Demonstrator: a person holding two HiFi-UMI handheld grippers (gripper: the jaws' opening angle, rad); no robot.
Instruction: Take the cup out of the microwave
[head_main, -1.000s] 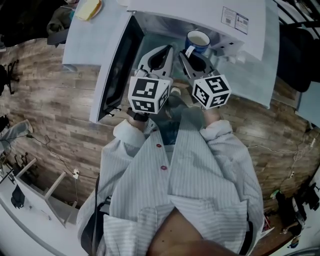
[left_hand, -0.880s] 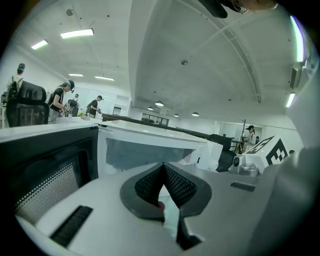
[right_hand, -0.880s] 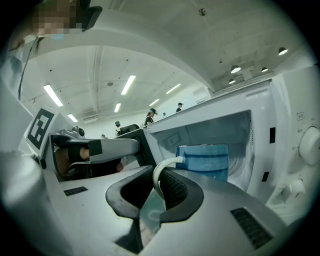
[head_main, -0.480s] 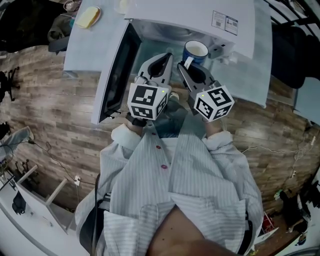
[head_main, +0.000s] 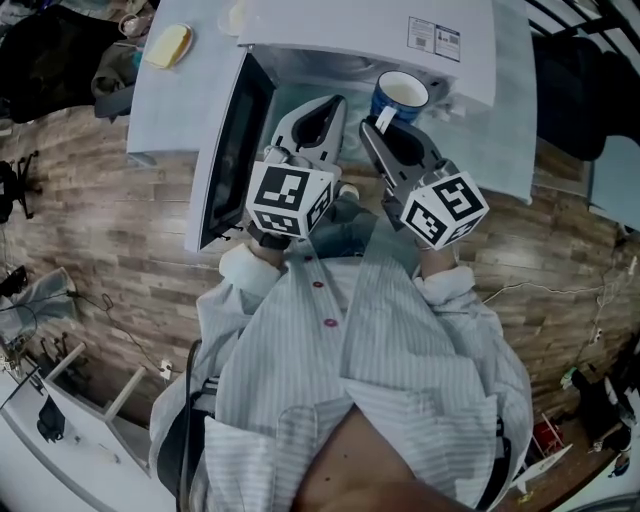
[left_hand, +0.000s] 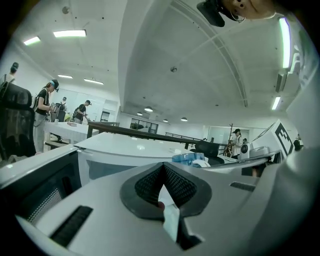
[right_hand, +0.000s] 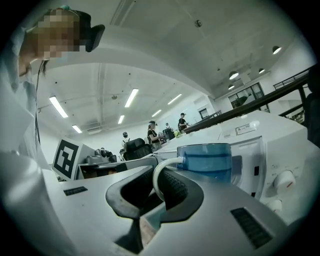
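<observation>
Between its nearly closed jaws, the right gripper (right_hand: 159, 189) is clamping the blue cup's (right_hand: 206, 161) white handle (right_hand: 155, 180), hiding the cup's base; beside it, the left gripper (left_hand: 163, 172) is hanging closed, empty.

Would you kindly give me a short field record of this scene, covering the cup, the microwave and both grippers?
cup: blue, white inside, upright, at the open front of the microwave
cup handle: white, between the right gripper's pads
right gripper: shut on the cup handle
left gripper: shut, empty, beside the right one
microwave door: swung open to the left
</observation>
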